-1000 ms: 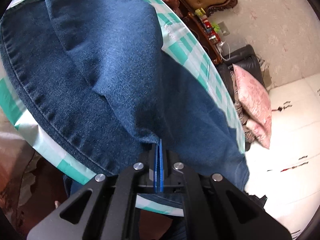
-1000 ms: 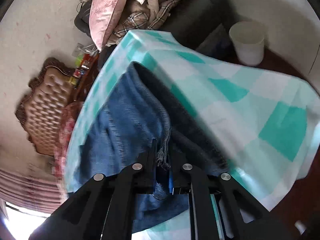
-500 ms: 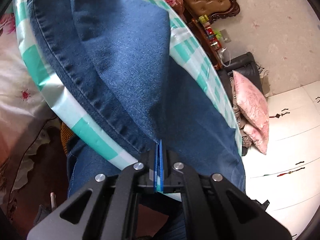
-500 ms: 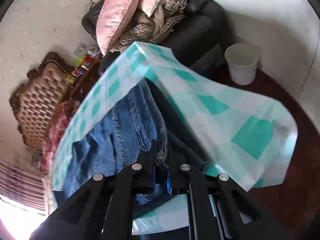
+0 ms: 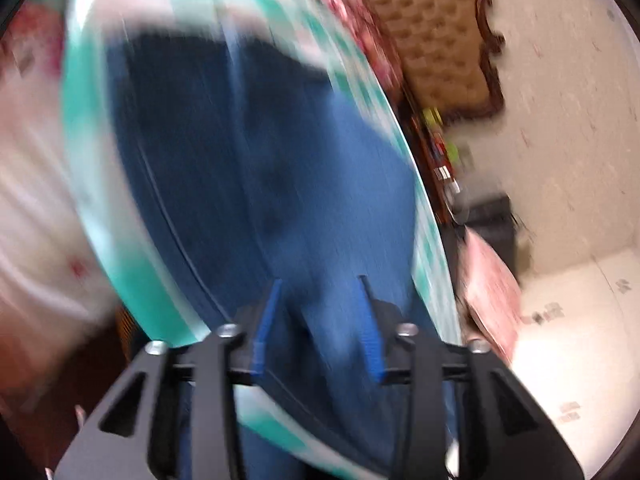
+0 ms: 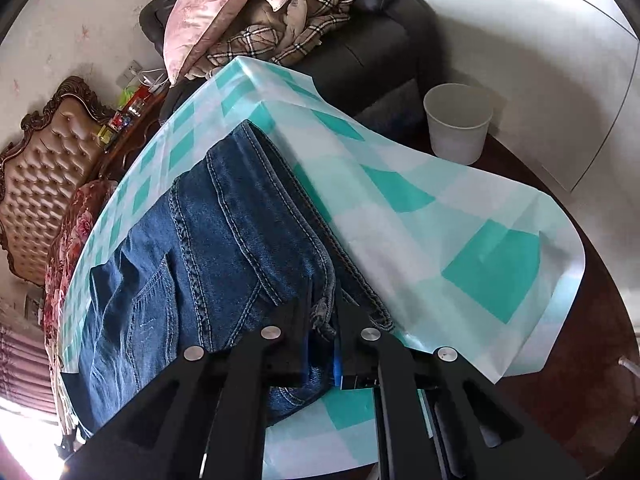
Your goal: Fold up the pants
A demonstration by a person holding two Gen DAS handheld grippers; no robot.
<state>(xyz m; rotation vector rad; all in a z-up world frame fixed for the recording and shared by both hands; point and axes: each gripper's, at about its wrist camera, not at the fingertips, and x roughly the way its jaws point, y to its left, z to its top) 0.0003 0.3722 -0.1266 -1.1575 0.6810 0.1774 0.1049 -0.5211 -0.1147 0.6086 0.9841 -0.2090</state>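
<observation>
On the checked tablecloth (image 6: pixel 400 216): jeans (image 6: pixel 224 232) lie folded | left gripper (image 5: pixel 320 320) jaws spread, nothing held | right gripper (image 6: pixel 324 320) pinching jeans edge.

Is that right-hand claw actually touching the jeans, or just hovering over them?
Touching. In the right wrist view the right gripper has its two fingers pinched on a bunched edge of the jeans, with denim squeezed between them.

Both wrist views look closely along the jaws, sharing the jeans (image 6: pixel 224 248)
</observation>
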